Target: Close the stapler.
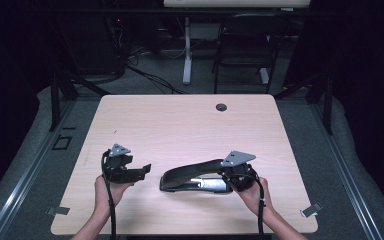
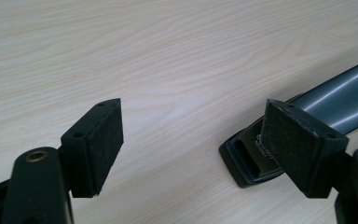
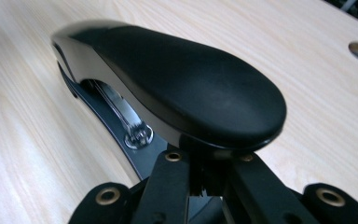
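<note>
Pale wood bench (image 1: 180, 125) under dim room light carries a large black stapler (image 1: 195, 176), lying near the front edge. At its rear end, the right gripper (image 1: 236, 176) is clamped tight on the stapler; off its nose, the left gripper (image 1: 141, 171) stands wide apart, holding nothing. The setting-down seems nearly done, so the right gripper would next need to let go.

i see a big black stapler (image 1: 196, 176) lying flat on the tabletop (image 1: 180, 125), its handle end clamped in my right tool (image 1: 237, 176).
</note>
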Demonstrator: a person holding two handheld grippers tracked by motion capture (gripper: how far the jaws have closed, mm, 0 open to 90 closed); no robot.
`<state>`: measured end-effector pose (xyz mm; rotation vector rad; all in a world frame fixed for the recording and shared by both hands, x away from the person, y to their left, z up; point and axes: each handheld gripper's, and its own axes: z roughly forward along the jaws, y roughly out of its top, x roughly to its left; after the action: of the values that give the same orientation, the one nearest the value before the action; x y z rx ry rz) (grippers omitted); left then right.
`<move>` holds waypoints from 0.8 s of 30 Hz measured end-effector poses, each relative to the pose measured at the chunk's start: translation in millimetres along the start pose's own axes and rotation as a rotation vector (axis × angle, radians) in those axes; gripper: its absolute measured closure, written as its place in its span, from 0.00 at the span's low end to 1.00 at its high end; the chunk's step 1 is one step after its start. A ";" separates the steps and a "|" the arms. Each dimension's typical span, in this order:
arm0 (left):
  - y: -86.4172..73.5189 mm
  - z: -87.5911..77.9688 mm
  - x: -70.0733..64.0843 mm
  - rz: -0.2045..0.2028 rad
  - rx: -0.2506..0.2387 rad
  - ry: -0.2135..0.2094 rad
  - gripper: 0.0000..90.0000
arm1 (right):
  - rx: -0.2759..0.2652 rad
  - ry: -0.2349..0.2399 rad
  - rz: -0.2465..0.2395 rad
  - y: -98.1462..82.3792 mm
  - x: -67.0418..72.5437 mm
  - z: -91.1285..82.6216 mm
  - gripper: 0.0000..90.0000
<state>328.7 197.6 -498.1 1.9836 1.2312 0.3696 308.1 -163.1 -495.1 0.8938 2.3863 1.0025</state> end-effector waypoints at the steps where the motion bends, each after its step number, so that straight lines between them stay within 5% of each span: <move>1: 0.1 -0.1 -0.1 0.000 0.000 0.001 0.23 | 0.004 0.000 0.006 -2.5 -0.9 2.2 1.00; 24: -1.3 -1.4 6.4 -0.017 -0.004 0.005 0.17 | 0.119 0.010 0.047 -31.2 -11.2 20.5 0.98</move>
<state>330.3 204.0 -499.0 1.9693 1.2488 0.3690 315.2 -177.7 -530.5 0.9938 2.4658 0.8916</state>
